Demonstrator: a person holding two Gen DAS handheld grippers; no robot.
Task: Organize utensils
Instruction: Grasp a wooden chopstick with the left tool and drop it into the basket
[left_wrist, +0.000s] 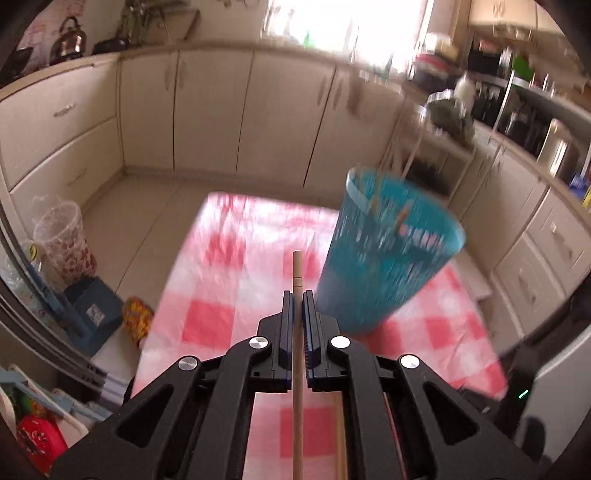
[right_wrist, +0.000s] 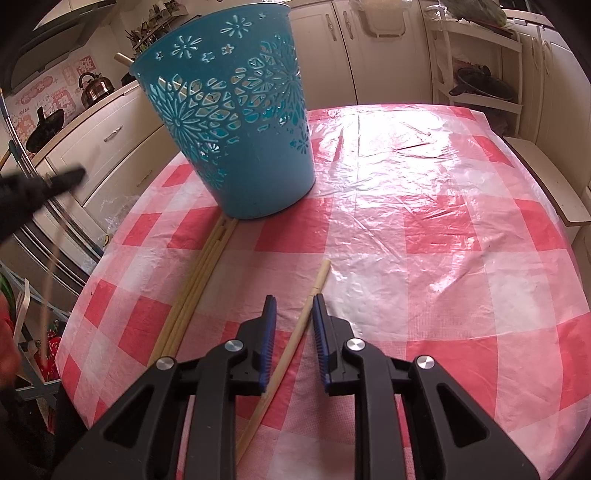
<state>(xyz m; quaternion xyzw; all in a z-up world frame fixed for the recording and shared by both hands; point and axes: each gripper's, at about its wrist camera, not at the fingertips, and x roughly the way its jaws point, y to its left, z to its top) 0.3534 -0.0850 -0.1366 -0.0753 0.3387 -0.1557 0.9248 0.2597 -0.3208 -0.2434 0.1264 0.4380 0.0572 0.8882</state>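
The left gripper (left_wrist: 297, 295) is clamped tight on a single wooden chopstick (left_wrist: 296, 273), whose long axis runs straight along the fingers — its blunt end sticks out just past the tips, aimed at the far side of the table, while the rest trails back under the gripper's body. It hangs above the checked tablecloth (left_wrist: 207, 317), just to the left of the blue basket (left_wrist: 384, 254), which looks blurred in that view. The stick is pinched near one end, so I'd judge it could pivot between the pads and miss the rim, or catch one of the cut-out holes. The right gripper (right_wrist: 293, 306) hovers low with its jaws partly apart; another chopstick (right_wrist: 295, 336) lies on the cloth between them, slanting up and to the right, and I can't see the pads pressing it. A bundle of chopsticks (right_wrist: 195, 295) lies to its left, tips touching the basket's foot — a careless sweep could scatter them off the table's edge.
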